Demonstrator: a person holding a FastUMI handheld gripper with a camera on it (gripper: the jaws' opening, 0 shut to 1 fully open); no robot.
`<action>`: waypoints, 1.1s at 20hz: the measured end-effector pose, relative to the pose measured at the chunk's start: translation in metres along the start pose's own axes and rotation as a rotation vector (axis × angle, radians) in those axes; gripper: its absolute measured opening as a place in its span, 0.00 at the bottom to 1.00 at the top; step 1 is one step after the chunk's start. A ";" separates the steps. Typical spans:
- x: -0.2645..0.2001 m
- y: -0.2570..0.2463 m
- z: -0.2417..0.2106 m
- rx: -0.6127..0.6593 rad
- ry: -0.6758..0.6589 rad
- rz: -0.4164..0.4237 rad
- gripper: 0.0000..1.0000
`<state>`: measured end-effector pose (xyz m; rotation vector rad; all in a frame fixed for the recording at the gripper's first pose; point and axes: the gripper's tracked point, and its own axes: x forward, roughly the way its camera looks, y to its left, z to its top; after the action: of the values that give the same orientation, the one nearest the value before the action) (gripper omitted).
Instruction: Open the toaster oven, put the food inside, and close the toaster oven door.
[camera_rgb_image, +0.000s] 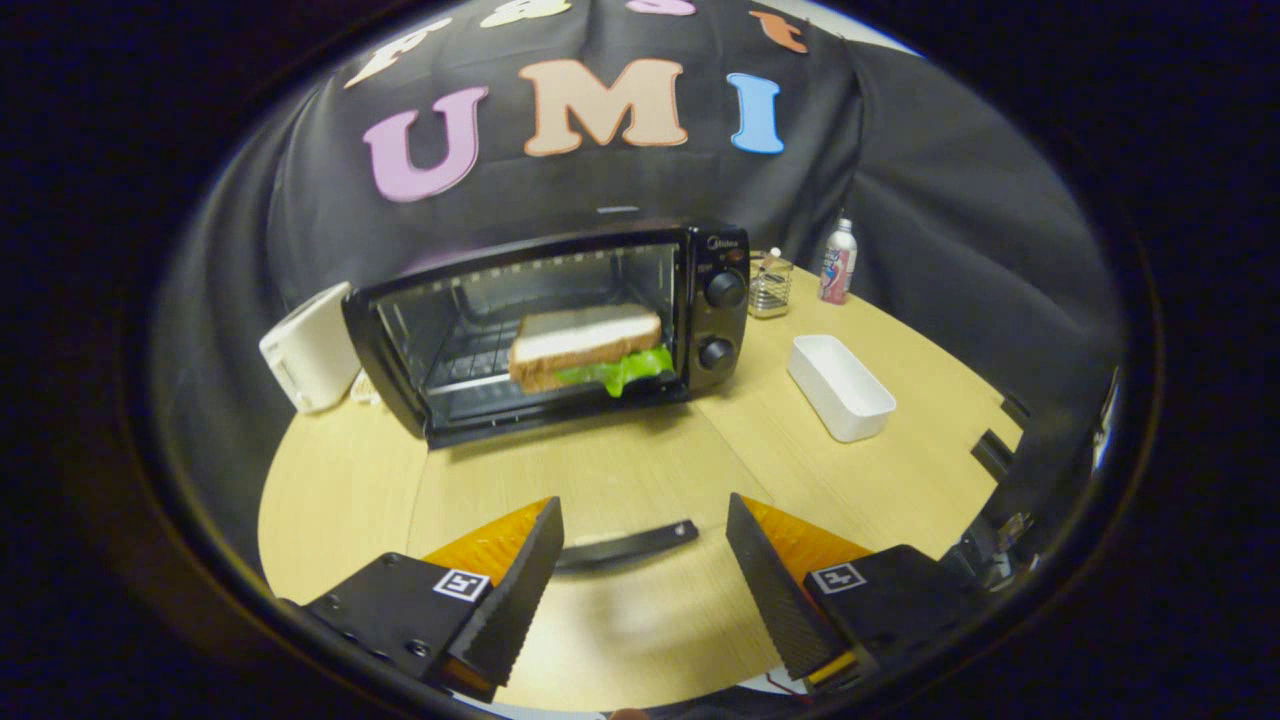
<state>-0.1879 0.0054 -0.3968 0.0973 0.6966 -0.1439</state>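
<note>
The gripper (640, 580) has its two fingers spread wide apart with nothing held, and the black door handle (628, 546) lies between them above the wooden table (620, 470). Just past the fingers at 12 o'clock sits the black toaster oven (700, 300), its door folded down, with the sandwich (588, 348) resting inside on the rack. At 2 o'clock is a white tray (840, 387); farther back stand a glass jar (770, 285) and a bottle (838, 262), and at 10 o'clock a white toaster (310, 347).

- The gripper (640, 580) stood with its 2 fingers spread wide apart.
- Nothing was held between them.
- Both fingers (510, 590) pointed forward, angled slightly downward.
</note>
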 end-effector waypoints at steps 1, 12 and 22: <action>-0.002 0.001 -0.011 -0.017 0.026 0.005 1.00; 0.033 0.015 -0.073 -0.106 0.149 0.064 1.00; 0.011 0.026 -0.022 -0.114 -0.016 0.111 0.99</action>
<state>-0.1890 0.0328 -0.4194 0.0256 0.6799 0.0011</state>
